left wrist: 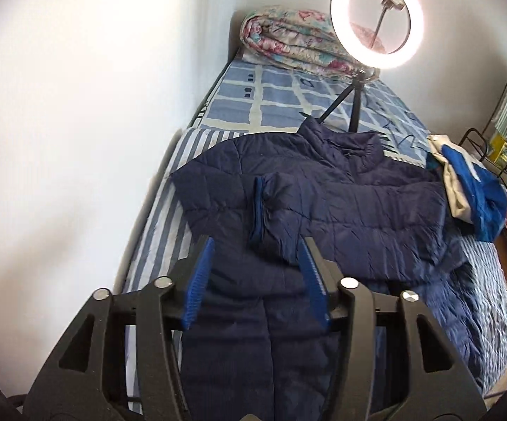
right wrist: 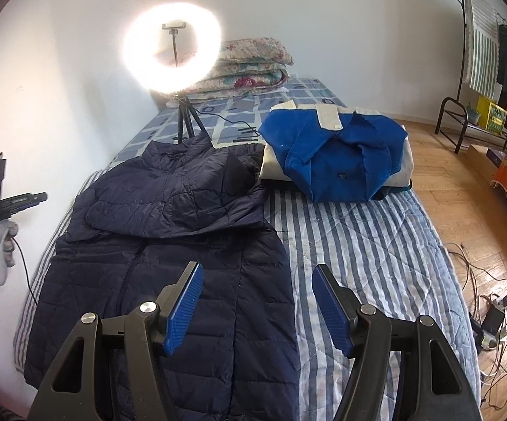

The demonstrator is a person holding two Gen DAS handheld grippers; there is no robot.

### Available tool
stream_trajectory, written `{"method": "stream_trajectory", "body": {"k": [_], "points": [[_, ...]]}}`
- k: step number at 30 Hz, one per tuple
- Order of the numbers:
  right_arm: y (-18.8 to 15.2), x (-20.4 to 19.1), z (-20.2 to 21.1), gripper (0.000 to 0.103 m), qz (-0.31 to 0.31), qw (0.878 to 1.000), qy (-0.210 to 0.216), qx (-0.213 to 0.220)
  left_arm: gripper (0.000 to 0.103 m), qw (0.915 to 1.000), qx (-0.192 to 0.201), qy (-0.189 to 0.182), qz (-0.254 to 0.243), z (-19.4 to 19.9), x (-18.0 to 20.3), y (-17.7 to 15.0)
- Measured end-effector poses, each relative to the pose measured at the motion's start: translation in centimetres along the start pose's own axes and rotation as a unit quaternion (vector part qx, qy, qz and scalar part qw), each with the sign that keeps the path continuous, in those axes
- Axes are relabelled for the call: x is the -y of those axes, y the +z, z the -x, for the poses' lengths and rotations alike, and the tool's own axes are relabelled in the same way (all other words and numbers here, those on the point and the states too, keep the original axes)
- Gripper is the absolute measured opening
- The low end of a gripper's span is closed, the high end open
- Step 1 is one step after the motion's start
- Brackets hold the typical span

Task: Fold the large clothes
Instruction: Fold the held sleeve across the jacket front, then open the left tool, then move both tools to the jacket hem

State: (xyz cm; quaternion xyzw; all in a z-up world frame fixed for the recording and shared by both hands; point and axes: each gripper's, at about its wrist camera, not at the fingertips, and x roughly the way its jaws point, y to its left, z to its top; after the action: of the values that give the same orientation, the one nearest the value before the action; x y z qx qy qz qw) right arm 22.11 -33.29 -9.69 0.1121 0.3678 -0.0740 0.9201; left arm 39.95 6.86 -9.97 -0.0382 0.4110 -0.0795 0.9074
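Walls: plain white [right wrist: 323, 7]
Floor: wooden parquet [right wrist: 439, 161], cables lying loose on it [right wrist: 485, 280]
Bed: striped quilt [right wrist: 359, 238] over a checked blue sheet [left wrist: 271, 98], folded floral blanket [right wrist: 250, 66] at the far end
Light: lit ring light [right wrist: 171, 54] on a tripod
Corner: clothes rack [right wrist: 492, 70] with hanging garments

in the right wrist view, open striped bed [right wrist: 359, 245] fills the lower right of the frame, bare between the navy jacket [right wrist: 169, 245] at centre left and the folded blue garment [right wrist: 337, 151] at upper centre. a ring light tripod [right wrist: 186, 119] and folded quilts [right wrist: 250, 66] block the top, and the wall closes the left edge.
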Motion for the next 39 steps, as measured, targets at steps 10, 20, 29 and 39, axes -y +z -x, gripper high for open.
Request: {"method": "stream_trajectory", "body": {"k": [10, 20, 29, 39], "points": [[-2.7, 2.5, 1.8, 0.072, 0.006, 0.999, 0.019, 0.034, 0.069, 0.9996, -0.025, -0.01, -0.001, 10.1, -2.0, -9.4], [-7.3, 4.9, 1.8, 0.074, 0.031, 0.999, 0.027, 0.011, 0.069, 0.9959, -0.071, -0.022, 0.051, 14.3, -5.9, -20.0], [-7.9, 7.8, 3.6, 0.076, -0.019, 0.999, 0.044, 0.016, 0.069, 0.9979, -0.02, -0.027, 0.055, 22.0, -6.5, -20.8], [-10.5, 7.1, 2.2, 0.084, -0.005, 0.996, 0.066, -0.055, 0.07, 0.9947, -0.078, -0.029, 0.06, 19.0, -6.1, -23.1]]}}
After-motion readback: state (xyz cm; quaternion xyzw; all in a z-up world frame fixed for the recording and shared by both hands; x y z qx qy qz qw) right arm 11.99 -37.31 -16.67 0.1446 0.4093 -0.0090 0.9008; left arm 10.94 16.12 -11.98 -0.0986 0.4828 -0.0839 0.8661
